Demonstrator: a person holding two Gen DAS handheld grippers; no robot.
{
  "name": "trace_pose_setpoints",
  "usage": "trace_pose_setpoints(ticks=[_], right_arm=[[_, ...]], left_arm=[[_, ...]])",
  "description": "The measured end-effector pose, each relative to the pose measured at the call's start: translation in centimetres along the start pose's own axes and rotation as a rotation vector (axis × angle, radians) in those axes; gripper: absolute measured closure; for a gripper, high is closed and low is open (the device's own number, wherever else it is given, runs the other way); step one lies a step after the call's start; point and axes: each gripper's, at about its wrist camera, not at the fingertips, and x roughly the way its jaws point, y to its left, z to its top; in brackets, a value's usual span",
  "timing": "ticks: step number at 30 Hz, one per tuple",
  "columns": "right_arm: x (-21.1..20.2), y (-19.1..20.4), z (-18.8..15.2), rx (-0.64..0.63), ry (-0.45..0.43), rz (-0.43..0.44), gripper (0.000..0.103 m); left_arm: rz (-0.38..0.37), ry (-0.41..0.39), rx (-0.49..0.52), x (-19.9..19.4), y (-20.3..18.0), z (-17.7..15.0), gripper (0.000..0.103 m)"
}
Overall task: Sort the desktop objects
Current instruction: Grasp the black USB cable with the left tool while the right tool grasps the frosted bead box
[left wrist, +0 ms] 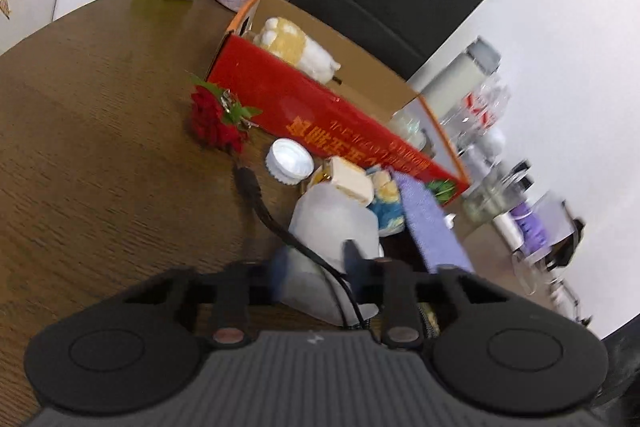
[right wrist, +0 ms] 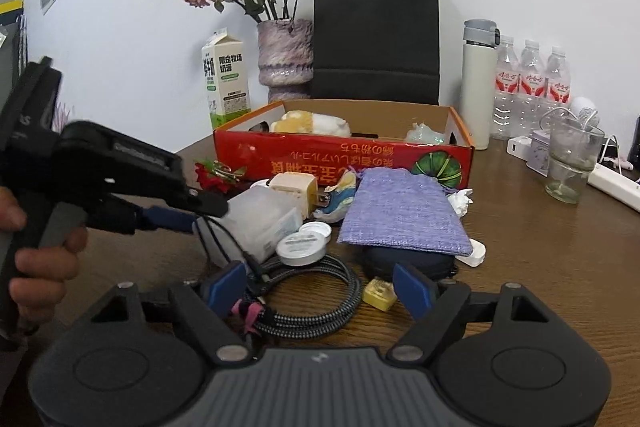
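Note:
My left gripper is shut on a translucent white plastic box, its blue fingers on either side; a black cable crosses the box. From the right wrist view the left gripper grips the same box at the left of the pile. My right gripper is open and empty, low over a coiled braided cable. A red cardboard box holds a plush toy. Before it lie a purple pouch, a beige plug adapter, a round tin and a red rose.
A milk carton, a vase of dried roses, a black paper bag, a thermos, water bottles and a glass stand at the back. A yellow block and dark case lie near my right gripper.

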Motion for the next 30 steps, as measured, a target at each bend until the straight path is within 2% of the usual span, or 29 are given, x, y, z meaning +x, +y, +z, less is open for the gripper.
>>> trace_pose_setpoints(ticks=[1,3,7,11,15,22,25,28,30], right_arm=[[0.3,0.0,0.0,0.004,0.005,0.007,0.024],[0.7,0.2,0.2,0.006,0.011,0.016,0.024],[0.8,0.7,0.9,0.012,-0.003,0.035,0.025],[1.8,1.5,2.1,0.020,0.002,0.069,0.025],[4.8,3.4,3.7,0.022,0.037,0.079,0.023],[11.3,6.4,4.3,-0.003,0.162,-0.013,0.025],[10.7,6.4,3.9,0.014,0.143,-0.010,0.031],[7.8,5.9,4.3,0.044,0.090,0.030,0.037],[5.5,5.6,4.6,0.066,0.051,0.049,0.037]], left_arm=[[-0.013,0.002,-0.012,-0.2,0.1,0.0,0.091],[-0.026,-0.004,-0.011,-0.8,0.0,-0.4,0.099],[-0.052,-0.046,0.019,-3.2,-0.8,-1.1,0.099],[0.034,-0.121,0.059,-6.7,-0.8,-2.1,0.100],[0.137,-0.163,0.069,-8.9,0.1,-3.0,0.100],[0.186,-0.201,0.092,-11.4,0.5,-3.5,0.100],[0.181,-0.209,0.093,-12.2,0.4,-3.5,0.100],[0.168,-0.218,0.110,-12.8,-0.1,-3.8,0.100],[0.151,-0.219,0.124,-13.0,-0.6,-4.0,0.100]])
